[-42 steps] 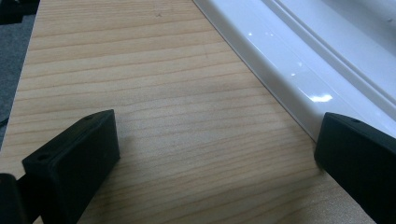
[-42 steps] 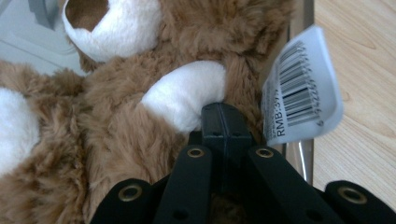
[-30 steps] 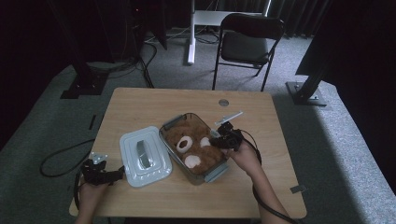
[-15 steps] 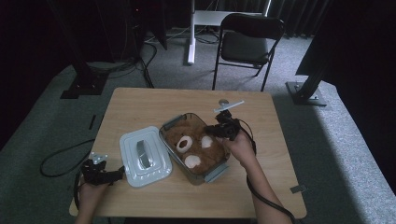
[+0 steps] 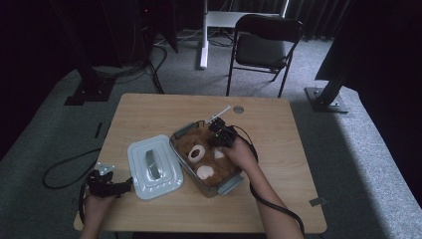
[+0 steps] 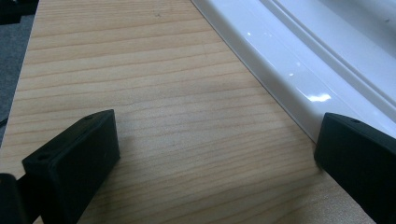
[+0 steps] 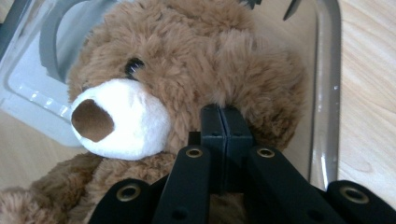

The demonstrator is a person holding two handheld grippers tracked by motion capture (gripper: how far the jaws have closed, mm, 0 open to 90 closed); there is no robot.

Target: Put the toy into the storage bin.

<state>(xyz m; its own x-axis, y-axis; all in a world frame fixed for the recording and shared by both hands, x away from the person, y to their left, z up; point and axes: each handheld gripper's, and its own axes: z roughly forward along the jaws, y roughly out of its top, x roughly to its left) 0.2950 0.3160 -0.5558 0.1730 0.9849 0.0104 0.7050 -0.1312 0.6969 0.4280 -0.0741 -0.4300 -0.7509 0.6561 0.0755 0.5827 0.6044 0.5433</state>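
Right gripper (image 5: pixel 219 133) is over the far end of the clear box (image 5: pixel 230 184), jaws pressed flat together with no gap. In the right gripper view the jaw tips of the right gripper (image 7: pixel 225 114) sit against the brown fur of the teddy bear (image 7: pixel 187 79), just beside its ear; can't tell whether any fur is pinched between them.

Teddy bear (image 5: pixel 206 158) lies inside the clear box, white muzzle up, near the middle of the table (image 5: pixel 159 112). The box sits diagonally, one grey latch at its near corner, another at the far one.

Left gripper (image 5: pixel 110 188) rests at the near left edge of the table, just beside the white lid (image 5: pixel 153 166). Left gripper view: jaws of the left gripper (image 6: pixel 215 154) spread wide, bare wood between them, nothing held. The right-hand jaw sits at the rim of the white lid (image 6: pixel 299 70); touching or not, can't tell.

The lid lies flat on the table, left of the box and right beside it, grey handle on top.

Behind the table: a black folding chair (image 5: pixel 266 47) on grey carpet.
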